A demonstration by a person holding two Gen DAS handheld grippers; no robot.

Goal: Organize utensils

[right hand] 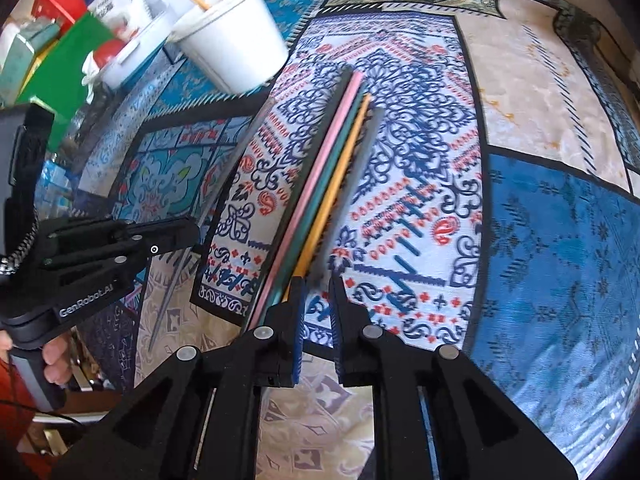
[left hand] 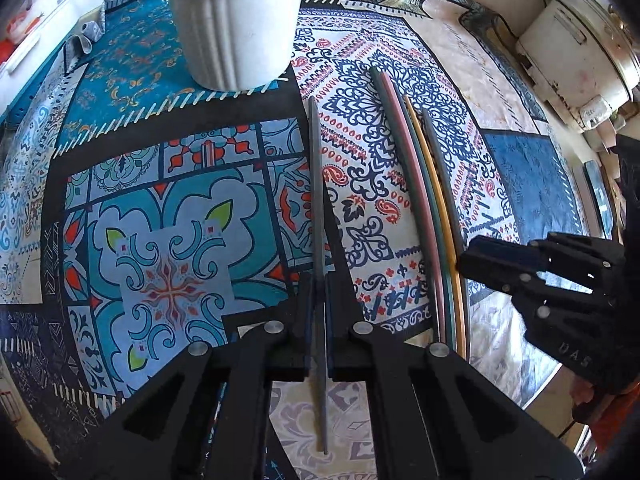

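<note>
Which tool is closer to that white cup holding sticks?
Left, probably. The left tool, shut on a grey chopstick, points at the white cup. The right tool sits farther off, at the near ends of the loose chopsticks.

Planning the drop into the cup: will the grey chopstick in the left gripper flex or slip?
The grey chopstick looks straight and thin, so probably stiff and light. The left gripper pinches it far from its tip, so it may pivot. Its smooth finish suggests some slipperiness.
</note>
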